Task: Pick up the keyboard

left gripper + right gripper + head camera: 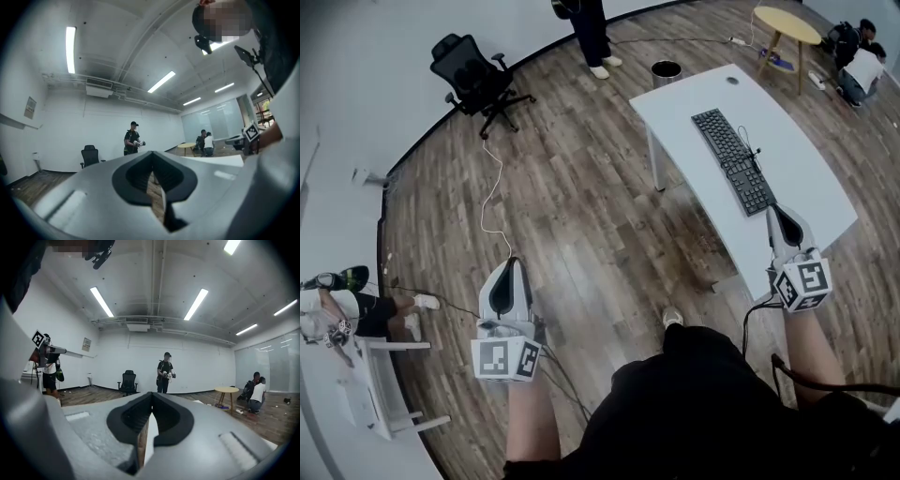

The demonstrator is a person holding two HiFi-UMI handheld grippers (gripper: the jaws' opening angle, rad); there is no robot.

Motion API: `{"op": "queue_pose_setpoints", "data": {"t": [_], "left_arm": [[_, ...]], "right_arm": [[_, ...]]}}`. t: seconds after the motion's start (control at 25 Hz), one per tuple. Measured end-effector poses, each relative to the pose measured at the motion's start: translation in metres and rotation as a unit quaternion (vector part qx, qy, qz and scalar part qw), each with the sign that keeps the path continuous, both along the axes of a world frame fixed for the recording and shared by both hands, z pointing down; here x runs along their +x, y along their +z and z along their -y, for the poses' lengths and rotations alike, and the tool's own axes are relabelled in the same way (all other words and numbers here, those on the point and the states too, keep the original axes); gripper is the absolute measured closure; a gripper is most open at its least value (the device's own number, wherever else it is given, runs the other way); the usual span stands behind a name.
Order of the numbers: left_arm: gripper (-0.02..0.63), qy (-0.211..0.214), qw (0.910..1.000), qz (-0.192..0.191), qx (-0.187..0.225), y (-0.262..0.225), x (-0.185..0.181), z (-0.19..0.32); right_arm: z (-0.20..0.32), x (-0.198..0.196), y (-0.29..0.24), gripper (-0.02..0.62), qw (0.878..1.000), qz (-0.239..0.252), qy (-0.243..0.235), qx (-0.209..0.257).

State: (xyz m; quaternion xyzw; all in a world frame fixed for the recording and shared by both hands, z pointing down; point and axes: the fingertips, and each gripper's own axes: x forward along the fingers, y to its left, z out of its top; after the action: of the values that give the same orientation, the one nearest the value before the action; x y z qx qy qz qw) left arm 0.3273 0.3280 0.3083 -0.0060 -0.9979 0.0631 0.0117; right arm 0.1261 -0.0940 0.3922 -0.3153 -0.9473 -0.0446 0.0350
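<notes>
A black keyboard (732,158) lies lengthwise on the white table (806,178) at the upper right of the head view. My right gripper (782,221) is shut and empty, its tip over the table's near end, just short of the keyboard's near end. My left gripper (506,281) is shut and empty too, held over the wooden floor well to the left of the table. In the left gripper view (153,176) and the right gripper view (149,417) the jaws meet with nothing between them. The keyboard does not show in either gripper view.
A black office chair (473,73) stands at the back left, and a person (591,33) stands at the back wall. A bin (666,71) and a round wooden table (787,26) lie beyond the white table. A white cable (492,202) runs across the floor.
</notes>
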Motion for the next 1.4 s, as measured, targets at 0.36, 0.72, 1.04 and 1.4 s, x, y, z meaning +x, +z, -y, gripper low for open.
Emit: {"op": "queue_pose_setpoints", "data": {"t": [0.36, 0.72, 1.04, 1.4], "left_arm": [[0.602, 0.034, 0.9989, -0.029, -0.015, 0.000, -0.099, 0.003], [0.602, 0.091, 0.9956, -0.014, -0.018, 0.020, -0.201, 0.008], [0.602, 0.173, 0.9847, 0.002, -0.015, 0.021, -0.353, -0.015], [0.603, 0.329, 0.9442, -0.023, -0.006, 0.026, -0.531, 0.027]], "right_arm": [[0.002, -0.073, 0.027, 0.594, 0.999, -0.023, 0.033, -0.031], [0.037, -0.114, 0.049, 0.594, 0.994, -0.024, 0.107, -0.023], [0.040, -0.175, 0.046, 0.594, 0.978, -0.003, 0.204, -0.029], [0.044, -0.207, 0.054, 0.594, 0.943, -0.045, 0.328, 0.001]]}}
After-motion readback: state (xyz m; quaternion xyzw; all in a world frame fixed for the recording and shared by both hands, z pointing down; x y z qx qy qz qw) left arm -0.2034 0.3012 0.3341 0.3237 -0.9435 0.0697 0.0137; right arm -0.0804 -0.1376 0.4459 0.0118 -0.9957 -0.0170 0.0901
